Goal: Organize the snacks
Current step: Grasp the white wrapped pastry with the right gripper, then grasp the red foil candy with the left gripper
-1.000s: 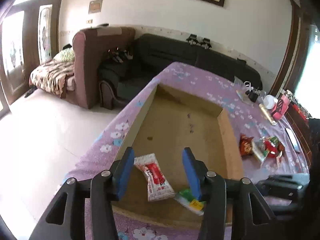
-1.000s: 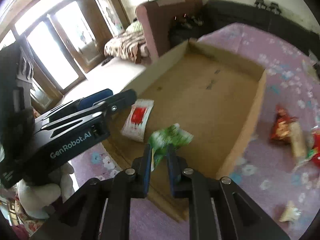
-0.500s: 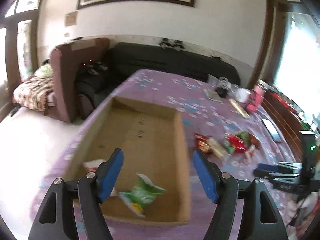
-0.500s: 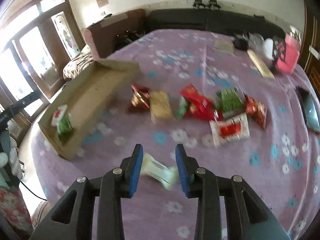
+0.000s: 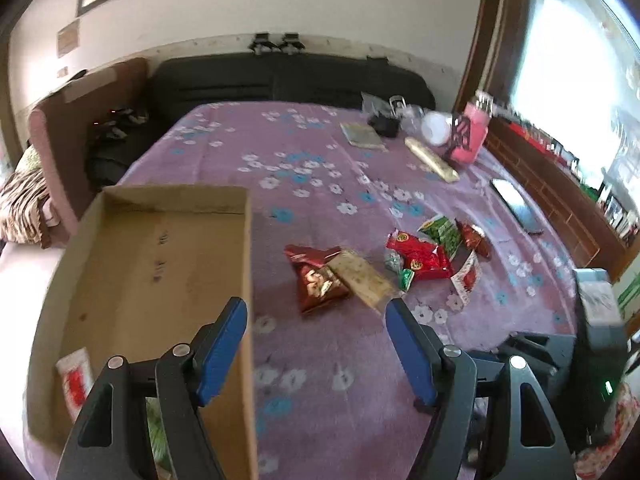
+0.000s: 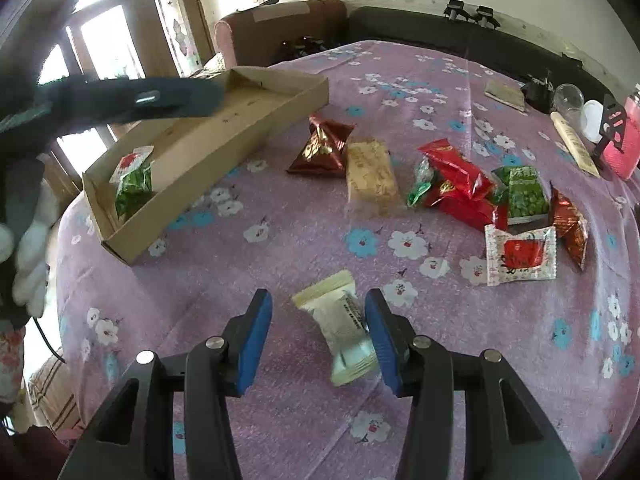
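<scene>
A shallow cardboard tray lies on the purple floral table; it holds a red-and-white packet and a green packet. Several loose snack packets lie in a row: a dark red one, a tan bar, a bright red one, a green one and a red-and-white one. My right gripper is open around a white packet lying on the cloth. My left gripper is open and empty over the tray's right wall, short of the dark red packet.
At the table's far right stand a pink bottle, a clear cup, a flat tan stick, a booklet and a phone. A black sofa and a maroon armchair stand behind the table.
My right gripper dropped the green packet in the tray, swung right and now opens wider around the white packet. My left gripper swung right from over the tray toward the loose snacks.
</scene>
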Available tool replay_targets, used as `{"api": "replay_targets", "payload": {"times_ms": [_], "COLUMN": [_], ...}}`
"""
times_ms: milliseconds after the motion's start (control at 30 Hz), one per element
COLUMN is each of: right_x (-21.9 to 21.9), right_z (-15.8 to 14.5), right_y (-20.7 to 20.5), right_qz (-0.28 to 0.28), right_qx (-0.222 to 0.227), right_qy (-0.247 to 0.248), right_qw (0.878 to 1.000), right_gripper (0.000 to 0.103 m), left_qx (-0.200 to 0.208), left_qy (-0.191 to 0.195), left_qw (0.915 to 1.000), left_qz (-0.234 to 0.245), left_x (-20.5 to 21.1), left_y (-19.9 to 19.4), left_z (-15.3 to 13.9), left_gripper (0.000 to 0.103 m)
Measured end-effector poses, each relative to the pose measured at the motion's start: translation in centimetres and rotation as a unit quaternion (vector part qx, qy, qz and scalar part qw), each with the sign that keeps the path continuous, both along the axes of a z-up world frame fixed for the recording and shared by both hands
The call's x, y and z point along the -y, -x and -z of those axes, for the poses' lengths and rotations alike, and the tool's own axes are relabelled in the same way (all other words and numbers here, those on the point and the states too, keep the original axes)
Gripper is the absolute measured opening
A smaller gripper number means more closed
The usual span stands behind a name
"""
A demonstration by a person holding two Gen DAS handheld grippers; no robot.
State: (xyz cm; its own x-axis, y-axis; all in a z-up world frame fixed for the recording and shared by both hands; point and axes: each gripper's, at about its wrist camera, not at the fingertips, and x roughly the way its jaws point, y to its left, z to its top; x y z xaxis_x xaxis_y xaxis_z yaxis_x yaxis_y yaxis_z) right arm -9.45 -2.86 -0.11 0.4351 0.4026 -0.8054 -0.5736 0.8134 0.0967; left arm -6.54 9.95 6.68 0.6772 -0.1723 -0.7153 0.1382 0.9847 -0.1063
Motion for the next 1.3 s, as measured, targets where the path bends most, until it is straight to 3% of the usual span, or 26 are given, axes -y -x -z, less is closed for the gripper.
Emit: {"api": "replay_targets", "payload": {"times_ms": [67, 100, 133, 167, 500, 567, 600, 633, 833, 1033, 1300], "right_x": [0.4, 0.6, 1.0, 1.5, 3.4, 3.5, 3.6, 3.7, 4.5, 4.9, 3.0], "right_z": [0.4, 0.3, 0.4, 0.3, 0.1, 0.0, 0.0, 0.0, -0.5, -1.9, -4.8], "right_y": [-0.2, -0.2, -0.4, -0.7, -0.9, -0.8, -0.7, -0.7, -0.4, 0.5, 2.1], "right_qz": [0.005, 0.011, 0.021, 0.027, 0.049, 0.049, 0.049, 0.05, 0.063, 0.075, 0.066], "right_qx": [-0.004, 0.001, -0.002, -0.01, -0.02, -0.019, -0.019, -0.018, -0.017, -0.005, 0.024], "right_qy": [0.002, 0.001, 0.0, -0.008, -0.036, -0.04, -0.04, -0.041, -0.054, -0.061, -0.065], "right_qw": [1.0, 1.0, 1.0, 1.0, 0.998, 0.998, 0.998, 0.998, 0.996, 0.995, 0.995], "right_gripper": [0.044, 0.038, 0.024, 0.021, 0.018, 0.018, 0.018, 0.018, 0.018, 0.018, 0.018], "left_qx": [-0.012, -0.018, -0.024, -0.03, -0.061, -0.071, -0.073, -0.075, -0.064, -0.024, 0.038], "left_qy": [-0.013, -0.018, -0.022, -0.027, -0.104, -0.107, -0.097, -0.084, -0.045, 0.001, 0.012], "left_qw": [0.9998, 0.9997, 0.9994, 0.9992, 0.9927, 0.9917, 0.9925, 0.9934, 0.9964, 0.9991, 0.9991], "left_qz": [0.004, 0.004, 0.004, 0.001, 0.005, 0.01, 0.016, 0.02, 0.03, 0.035, 0.014], "left_x": [0.7, 1.0, 1.2, 1.3, 3.1, 3.3, 3.4, 3.3, 3.3, 2.8, -1.1], "left_y": [-1.6, -2.4, -3.2, -4.0, -8.5, -8.7, -8.6, -8.5, -6.4, -2.2, 3.0], "left_z": [0.7, 1.1, 1.4, 1.8, 4.9, 5.4, 5.4, 5.4, 4.6, 1.3, -3.5], "left_gripper": [0.075, 0.075, 0.075, 0.075, 0.075, 0.071, 0.045, 0.029, 0.027, 0.027, 0.028]}}
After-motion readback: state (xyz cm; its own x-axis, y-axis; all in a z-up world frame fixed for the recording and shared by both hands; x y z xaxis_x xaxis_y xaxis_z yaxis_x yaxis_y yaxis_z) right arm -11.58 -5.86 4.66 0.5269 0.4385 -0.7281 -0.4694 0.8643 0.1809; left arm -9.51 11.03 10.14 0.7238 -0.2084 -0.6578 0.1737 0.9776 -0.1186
